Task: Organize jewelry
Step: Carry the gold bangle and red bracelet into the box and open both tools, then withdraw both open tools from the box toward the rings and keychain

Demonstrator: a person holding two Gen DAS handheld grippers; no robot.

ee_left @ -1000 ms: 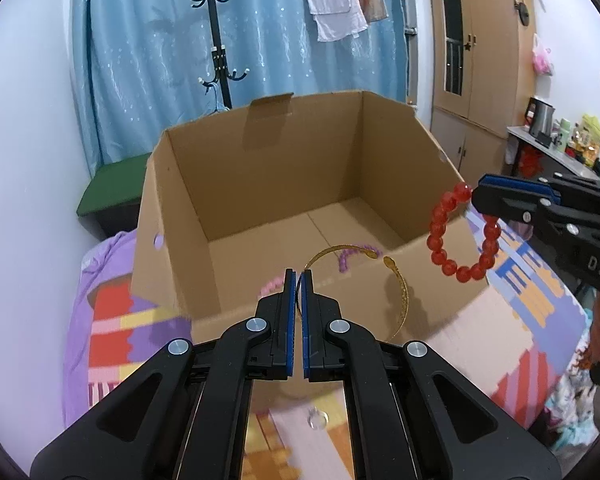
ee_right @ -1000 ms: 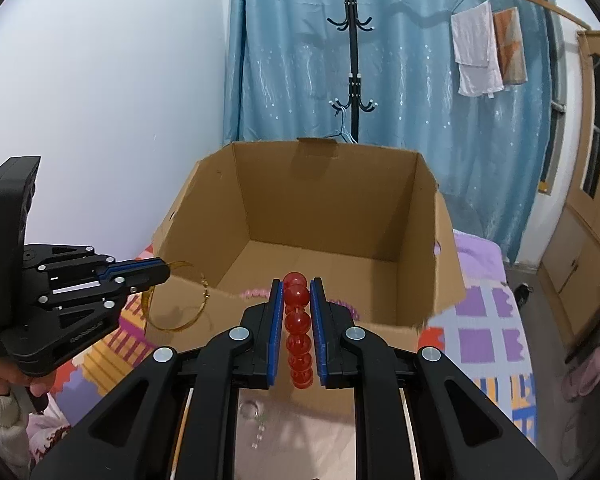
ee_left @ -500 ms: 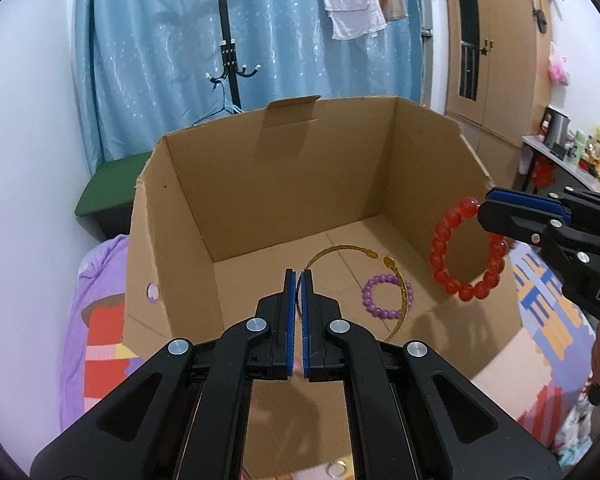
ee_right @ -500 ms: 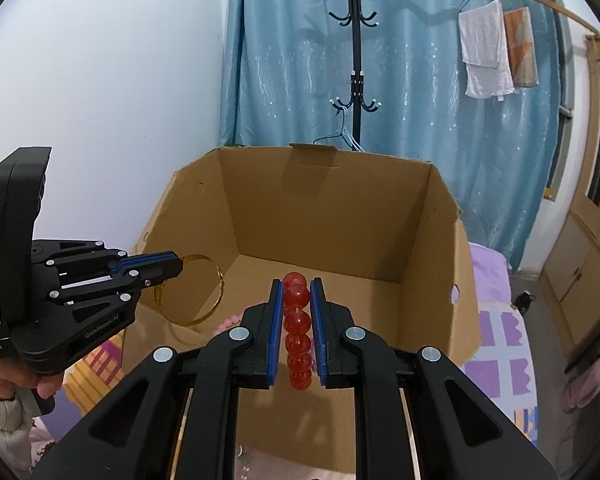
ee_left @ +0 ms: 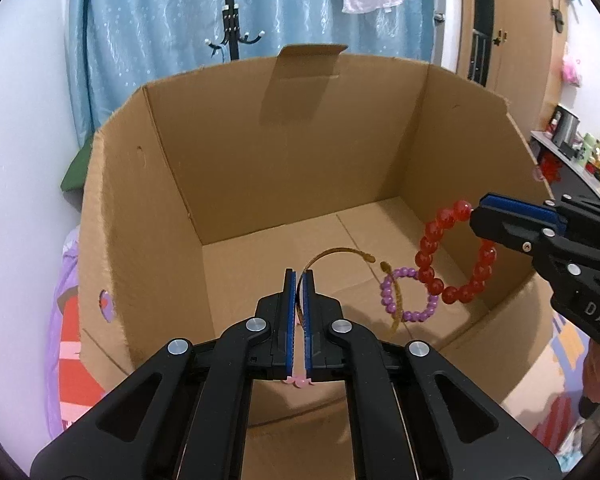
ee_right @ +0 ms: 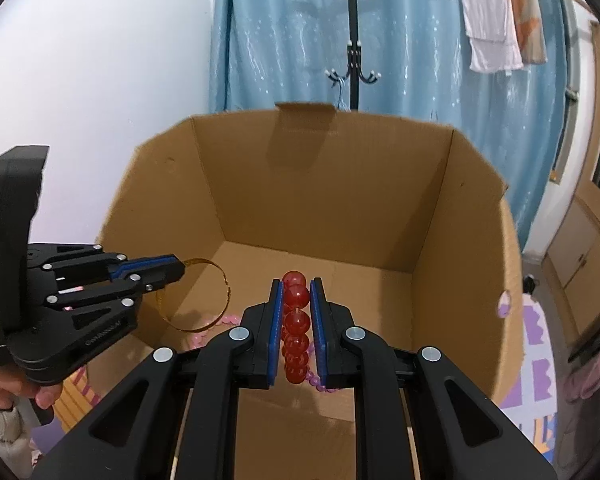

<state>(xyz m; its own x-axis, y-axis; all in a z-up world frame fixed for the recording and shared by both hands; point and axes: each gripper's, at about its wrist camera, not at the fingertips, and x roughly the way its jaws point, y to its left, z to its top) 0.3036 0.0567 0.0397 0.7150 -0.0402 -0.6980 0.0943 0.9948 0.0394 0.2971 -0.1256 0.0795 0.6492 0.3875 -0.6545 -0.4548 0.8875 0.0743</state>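
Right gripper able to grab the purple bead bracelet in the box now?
Probably not: the right gripper is shut on the red bead bracelet. The purple bead bracelet itself lies uncovered in the open-topped cardboard box.

Each view is taken from a wrist, close above the near rim of the cardboard box (ee_left: pixel 236 168) (ee_right: pixel 340 200), facing obliquely down into it. The box floor, far wall and blue curtain (ee_left: pixel 148 20) (ee_right: pixel 276 40) are shared.

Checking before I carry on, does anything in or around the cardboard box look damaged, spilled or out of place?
Nothing spilled. The open brown cardboard box has a ragged left rim. A purple bead bracelet lies on its floor.
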